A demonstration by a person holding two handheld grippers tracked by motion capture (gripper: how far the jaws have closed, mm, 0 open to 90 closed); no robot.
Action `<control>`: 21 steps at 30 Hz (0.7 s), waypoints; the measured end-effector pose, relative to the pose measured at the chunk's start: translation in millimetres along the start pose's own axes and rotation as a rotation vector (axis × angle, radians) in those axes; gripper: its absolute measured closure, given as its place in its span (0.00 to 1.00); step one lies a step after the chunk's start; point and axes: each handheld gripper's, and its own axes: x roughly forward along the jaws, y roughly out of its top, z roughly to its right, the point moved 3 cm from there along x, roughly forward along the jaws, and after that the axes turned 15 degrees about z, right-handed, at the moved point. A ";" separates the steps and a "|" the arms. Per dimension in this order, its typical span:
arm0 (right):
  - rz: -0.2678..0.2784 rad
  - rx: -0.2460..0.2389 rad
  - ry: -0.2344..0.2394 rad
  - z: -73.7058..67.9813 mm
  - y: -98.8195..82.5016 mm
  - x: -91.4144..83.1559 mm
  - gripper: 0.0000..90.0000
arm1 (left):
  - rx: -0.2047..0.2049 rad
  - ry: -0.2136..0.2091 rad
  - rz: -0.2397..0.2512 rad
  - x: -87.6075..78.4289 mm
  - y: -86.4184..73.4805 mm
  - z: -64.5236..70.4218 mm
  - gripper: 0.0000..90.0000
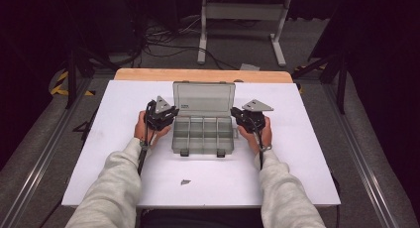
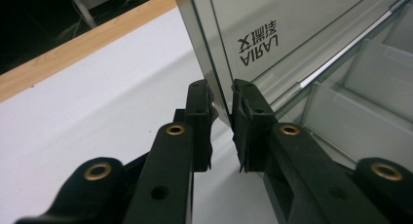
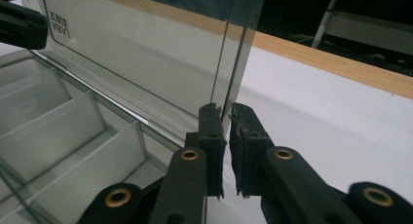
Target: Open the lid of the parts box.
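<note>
Clear grey plastic makes up the compartment box (image 1: 203, 134) that sits in the middle of the white worktop (image 1: 99, 158), its lid (image 1: 203, 98) standing upright at the far side; you hold one end of that lid with each tool. Your left gripper (image 2: 221, 112) has its jaws clamped on the left edge of the lid, one pad on each face of the thin panel, just above the hinge line; the printed label on the lid reads mirrored from that side. Your right gripper (image 3: 225, 118) has its jaws pressed on the right edge of the lid in the same way, low down near the tray; the left gripper's black jaw tip shows at the far corner in the right gripper view. Dividers (image 1: 196, 129) split the open tray into several bays, and the ones you can see look bare; two dark latches (image 1: 184, 152) hang on the near wall. A small dark scrap (image 1: 185, 182) lies on the worktop nearer to you, well apart from the box; a wooden strip (image 1: 148, 75) runs along the worktop's far edge.
</note>
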 end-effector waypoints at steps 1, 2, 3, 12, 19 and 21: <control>0.000 0.000 0.000 0.0 0.0 0.0 0.91 | 0.000 0.000 0.000 0.0 0.0 0.0 0.85; -0.006 -0.012 -0.007 -0.4 0.0 1.1 0.88 | 0.010 0.008 0.006 -0.7 1.0 -0.9 0.85; 0.001 -0.007 -0.012 -0.3 0.9 0.9 0.86 | 0.005 0.015 0.023 -2.1 2.5 -1.9 0.83; 0.042 0.044 -0.023 10.2 11.3 2.1 0.91 | 0.000 0.040 0.092 -7.9 13.5 -8.3 0.84; -0.024 0.020 -0.013 5.2 6.1 11.3 0.96 | -0.024 -0.016 0.068 -5.2 13.2 -8.0 0.92; -0.036 0.029 -0.012 5.2 5.0 11.4 0.94 | -0.021 -0.015 0.068 -4.8 13.5 -7.1 0.92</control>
